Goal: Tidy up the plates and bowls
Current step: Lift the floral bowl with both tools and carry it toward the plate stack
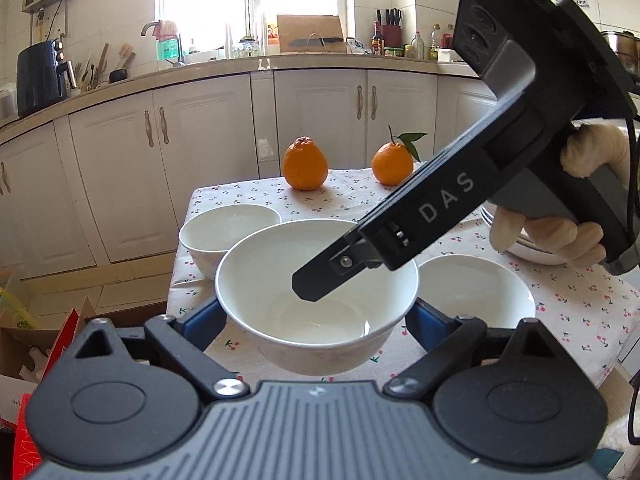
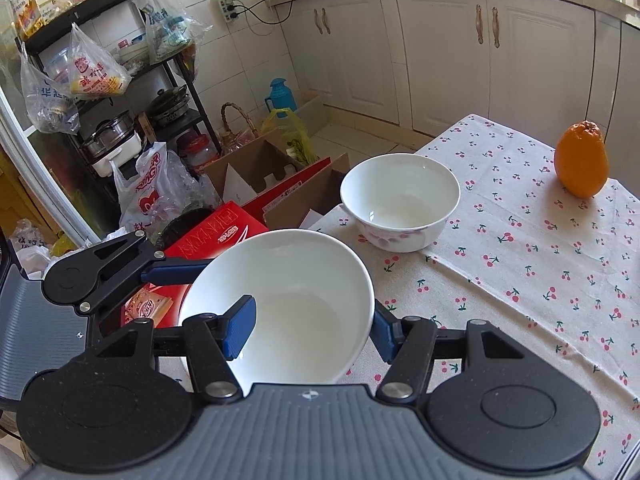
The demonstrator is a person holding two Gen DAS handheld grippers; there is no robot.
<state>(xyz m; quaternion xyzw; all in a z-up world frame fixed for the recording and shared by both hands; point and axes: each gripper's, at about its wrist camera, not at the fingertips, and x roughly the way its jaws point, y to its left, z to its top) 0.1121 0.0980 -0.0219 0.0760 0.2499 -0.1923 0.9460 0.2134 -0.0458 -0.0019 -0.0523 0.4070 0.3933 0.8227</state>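
Observation:
A plain white bowl (image 1: 276, 264) hangs a little above the cherry-print tablecloth (image 1: 352, 196). My left gripper (image 1: 316, 316) is shut across its outside, one blue finger on each side. My right gripper (image 1: 320, 280) comes in from the right and is shut on the bowl's wall. In the right wrist view one blue pad (image 2: 240, 328) of the right gripper (image 2: 312, 330) sits inside the bowl (image 2: 296, 272) and the other presses outside. A second bowl with a pink flower pattern (image 2: 400, 200) rests near the table's corner. A third bowl (image 1: 476, 292) stands to the right.
Two oranges (image 1: 306, 164) (image 1: 392, 162) sit at the table's far edge. A stack of white plates (image 1: 532, 250) lies behind the gloved hand (image 1: 548, 236). Boxes and bags (image 2: 224, 232) crowd the floor off the table's left side. White cabinets (image 1: 200, 152) run behind.

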